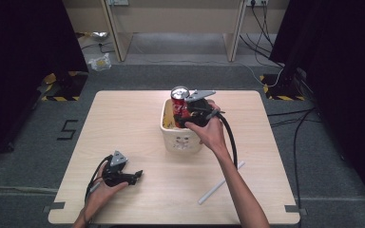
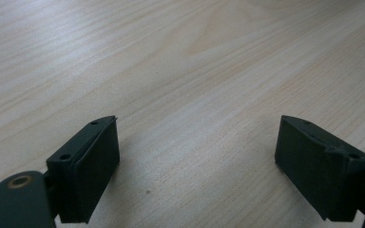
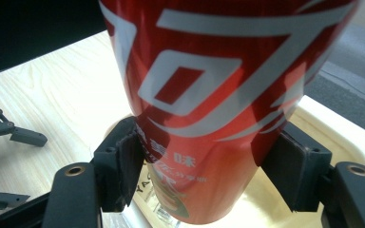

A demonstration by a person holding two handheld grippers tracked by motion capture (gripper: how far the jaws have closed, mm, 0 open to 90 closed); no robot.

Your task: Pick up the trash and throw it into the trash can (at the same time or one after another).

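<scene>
1. Red can [image 1: 179, 100], white lettering: held over the white basket [image 1: 180, 139] at table centre. Long axis roughly upright, silver end up; exact tilt hard to judge from above.
2. Right gripper [image 1: 186, 112]: jaws clamped on the can's lower body, one pad each side.
3. Left gripper [image 1: 134, 176]: jaws spread wide, nothing between them, low over bare wood near the front-left edge.
4. White stick [image 1: 221, 183] lies flat, front-right, diagonal.
5. Light wood table [image 1: 123, 123] on grey carpet; black curtains both sides, cables at back.
</scene>
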